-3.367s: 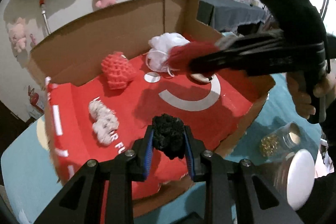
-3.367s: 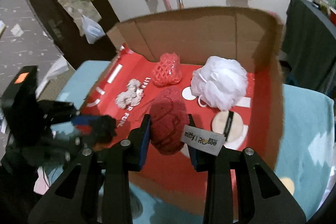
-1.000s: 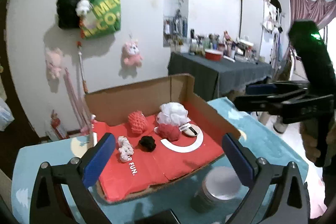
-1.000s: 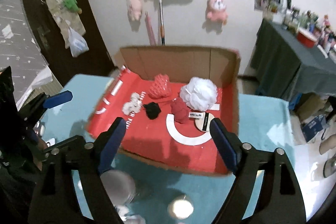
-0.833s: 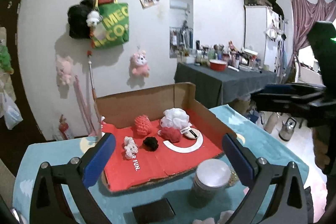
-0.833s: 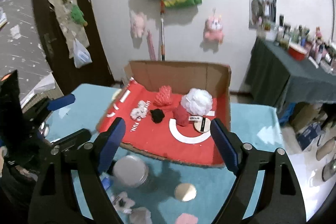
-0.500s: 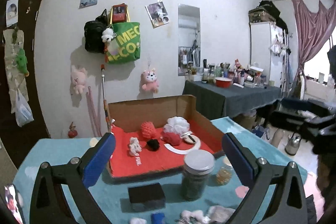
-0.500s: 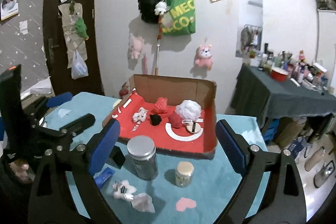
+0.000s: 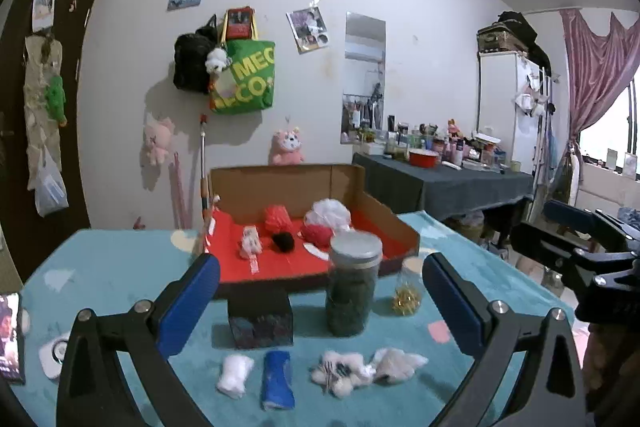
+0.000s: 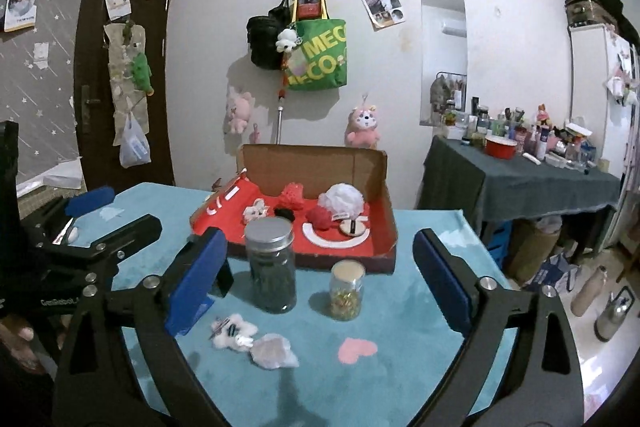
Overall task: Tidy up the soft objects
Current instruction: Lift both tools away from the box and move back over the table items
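The cardboard box [image 9: 394, 223] with a red lining stands at the far side of the teal table. In it lie a white puff [image 9: 328, 211], a red ball [image 10: 320, 217], a black pompom [image 9: 283, 241] and other soft pieces. Nearer to me on the cloth lie a white wad [image 9: 235, 379], a blue roll [image 9: 277, 379], a fluffy black-and-white piece [image 10: 234, 331] and a pale soft lump [image 10: 274, 351]. My left gripper [image 9: 318, 279] is wide open and holds nothing. My right gripper [image 10: 320, 247] is still opening its jaws, with nothing between them.
A tall jar [image 9: 354, 283] with a grey lid, a small jar [image 10: 347, 289] of gold bits and a black box [image 9: 260, 315] stand between the grippers and the cardboard box. A phone [image 9: 10, 335] lies at the left table edge. A dark-clothed side table [image 10: 520, 183] stands at the right.
Both grippers have let go of the black pompom and red ball, which now lie in the box. They have drawn back and lower, so jars and loose soft pieces came into view.
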Tool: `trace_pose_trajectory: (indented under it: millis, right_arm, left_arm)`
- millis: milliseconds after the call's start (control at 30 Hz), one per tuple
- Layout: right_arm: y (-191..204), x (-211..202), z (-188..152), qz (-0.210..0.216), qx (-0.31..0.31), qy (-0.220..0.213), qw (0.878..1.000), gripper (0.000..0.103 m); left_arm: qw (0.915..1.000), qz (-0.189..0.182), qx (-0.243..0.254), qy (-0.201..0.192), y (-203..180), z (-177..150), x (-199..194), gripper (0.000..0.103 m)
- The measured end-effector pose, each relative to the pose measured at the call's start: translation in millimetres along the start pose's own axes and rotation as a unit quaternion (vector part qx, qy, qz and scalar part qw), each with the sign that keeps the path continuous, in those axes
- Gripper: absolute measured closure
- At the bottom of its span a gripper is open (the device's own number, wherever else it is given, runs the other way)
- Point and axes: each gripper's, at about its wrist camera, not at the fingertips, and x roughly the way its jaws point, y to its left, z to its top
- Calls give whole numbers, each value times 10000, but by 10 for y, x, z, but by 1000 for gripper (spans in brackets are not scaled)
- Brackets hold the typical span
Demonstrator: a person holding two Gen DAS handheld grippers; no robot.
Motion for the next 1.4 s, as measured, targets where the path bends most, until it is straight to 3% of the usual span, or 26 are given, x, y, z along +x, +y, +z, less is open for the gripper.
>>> trace_pose_trajectory:
  millis: [433,867,1400]
  right_arm:
    - [47,52,-605,-314,122,106,9994,6]
    - [-16,370,-1095,-392,360,724,9960,6]
    - [-56,573,-1311,-391,518,1111,9917,6]
  left_arm:
    - [9986,-38,-156,495,13,-510,112,0]
    - [9949,119,-216,974,65,-862,295,0]
    - [9906,265,-338,1300,189,-1043,452,0]
